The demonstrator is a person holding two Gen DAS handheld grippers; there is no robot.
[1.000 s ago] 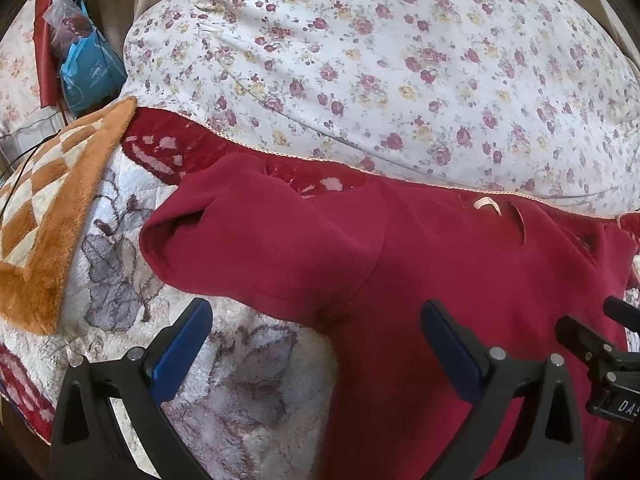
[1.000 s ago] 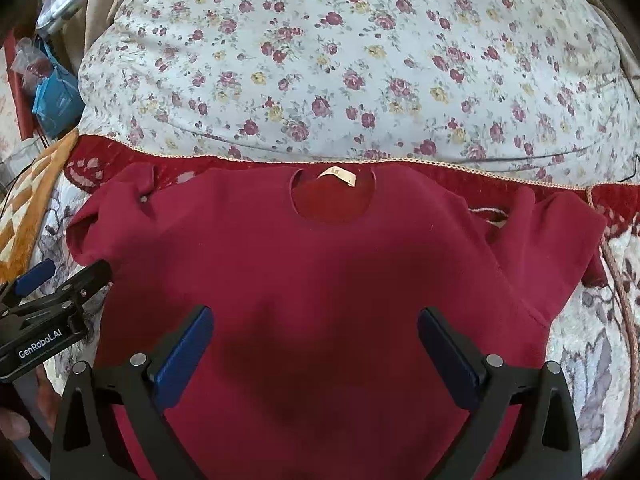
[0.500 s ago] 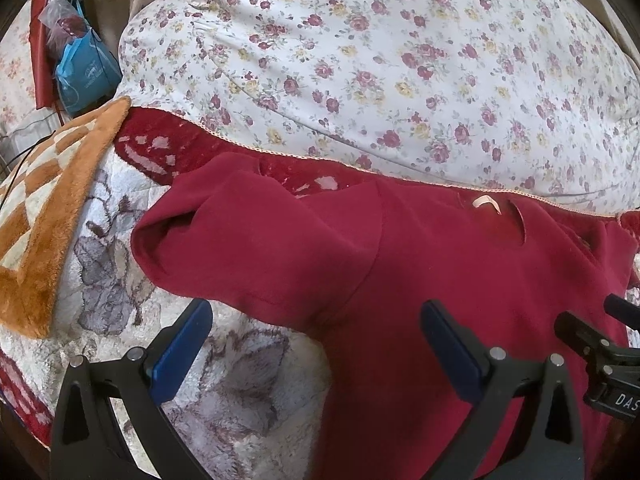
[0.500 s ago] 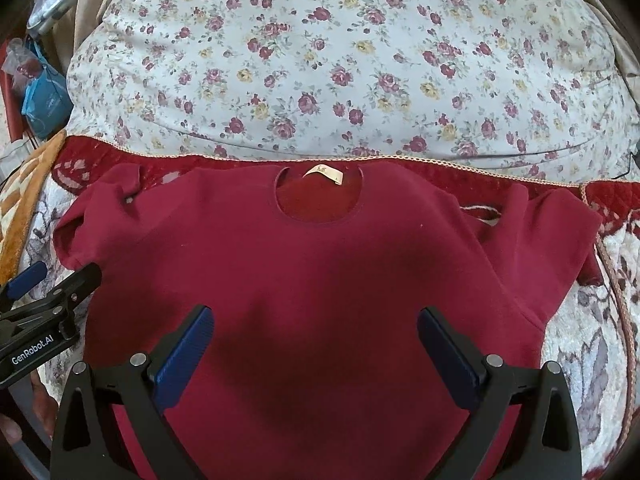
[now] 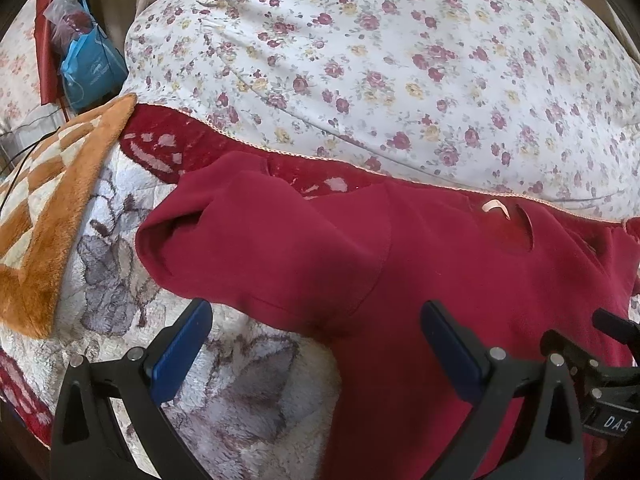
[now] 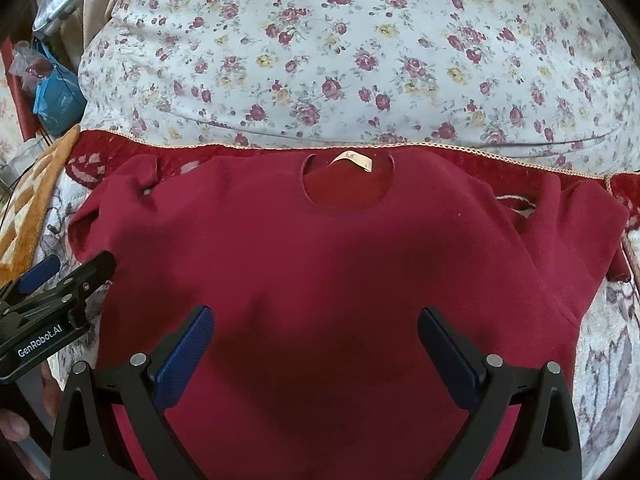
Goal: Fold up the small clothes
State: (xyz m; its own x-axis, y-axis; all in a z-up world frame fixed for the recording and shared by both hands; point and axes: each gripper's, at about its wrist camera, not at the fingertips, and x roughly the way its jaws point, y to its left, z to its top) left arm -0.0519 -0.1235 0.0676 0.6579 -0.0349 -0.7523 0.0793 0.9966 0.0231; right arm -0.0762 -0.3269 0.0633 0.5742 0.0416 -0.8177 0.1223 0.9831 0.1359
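Observation:
A small dark red short-sleeved shirt lies spread flat on the bed, neck hole with a pale label at the far side. In the left wrist view the shirt shows with its left sleeve spread out. My left gripper is open and empty, above the left armpit of the shirt. It also shows at the left edge of the right wrist view. My right gripper is open and empty over the shirt's lower middle.
A big floral duvet is heaped right behind the shirt. An orange checked blanket lies on the left. A blue bag stands at the far left. The bed cover is white with grey flowers and a red border.
Both views have shifted slightly; the shirt lies as before. Both grippers stay open.

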